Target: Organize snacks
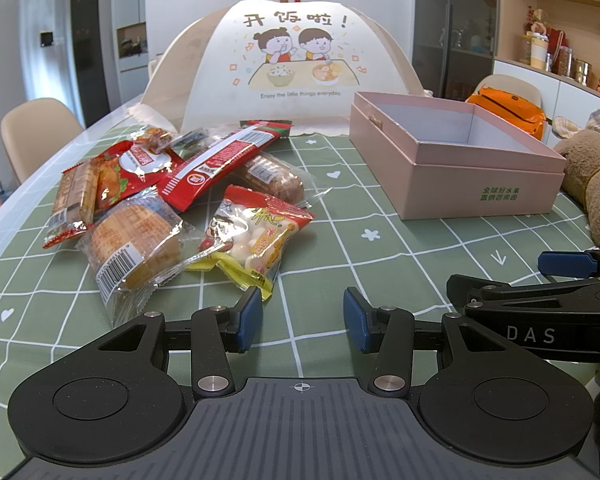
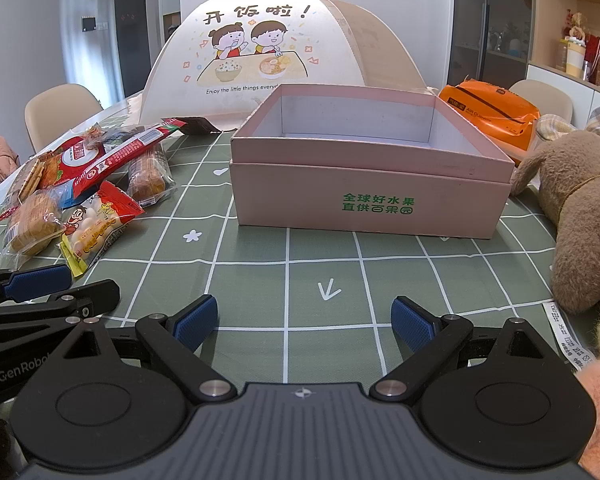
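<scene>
A green checked cloth is covering the bench (image 2: 288,252), with a printed dome food cover (image 2: 260,52) standing at the back. The snack packets (image 1: 172,200) are lying heaped at the left of both views, overlapping one another. The pink box (image 2: 364,196) is sitting open and empty at centre right, well apart from the heap, with a brown plush toy (image 2: 580,208) just beside it. The left gripper (image 1: 302,318) is hovering partly open near the yellow candy packet (image 1: 256,240), holding nothing. The right gripper (image 2: 304,322) is standing wide open, empty.
</scene>
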A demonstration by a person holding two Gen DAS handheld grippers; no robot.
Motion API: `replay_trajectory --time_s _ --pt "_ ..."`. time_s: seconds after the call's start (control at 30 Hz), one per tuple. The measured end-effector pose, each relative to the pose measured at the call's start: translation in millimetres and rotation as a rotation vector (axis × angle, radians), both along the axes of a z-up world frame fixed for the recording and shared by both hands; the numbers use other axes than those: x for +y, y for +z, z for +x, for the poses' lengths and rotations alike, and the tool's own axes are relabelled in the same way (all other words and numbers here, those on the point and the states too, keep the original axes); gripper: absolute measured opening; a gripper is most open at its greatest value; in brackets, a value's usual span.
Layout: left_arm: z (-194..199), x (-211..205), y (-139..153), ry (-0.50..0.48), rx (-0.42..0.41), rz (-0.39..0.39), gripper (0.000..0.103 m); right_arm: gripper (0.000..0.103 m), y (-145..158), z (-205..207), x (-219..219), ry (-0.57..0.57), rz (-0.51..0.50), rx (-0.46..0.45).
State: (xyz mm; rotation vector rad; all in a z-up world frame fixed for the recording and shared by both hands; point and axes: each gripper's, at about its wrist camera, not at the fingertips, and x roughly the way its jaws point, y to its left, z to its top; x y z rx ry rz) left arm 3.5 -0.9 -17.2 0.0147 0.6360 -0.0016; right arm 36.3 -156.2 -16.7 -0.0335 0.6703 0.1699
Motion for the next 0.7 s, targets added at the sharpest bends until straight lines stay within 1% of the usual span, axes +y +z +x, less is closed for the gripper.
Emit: replay_trajectory --time_s 0.43,0.5,0.53,0.57,0.63,0.7 --pt "-1 -7 -10 0.000 0.001 0.004 0.051 0.096 0 1 0 0.004 0.003 0.002" --pt "-1 -8 -9 -0.008 0.022 0.021 0.050 0.096 3 4 0 0.031 -0.003 0.023" --pt "-1 -7 -7 -0.014 0.046 0.018 0.049 0.096 6 7 -1 0.050 -0.004 0.048" --pt "0 -3 -2 -0.021 0.072 -0.002 0.047 0.097 8 8 -1 0.068 -0.007 0.074" --pt "-5 7 14 -0.012 0.082 -0.039 0.048 0.097 11 8 -4 0.098 -0.017 0.114" --pt "-9 22 36 0.051 0.064 -0.060 0.048 0.097 13 8 -6 0.105 -0.025 0.141"
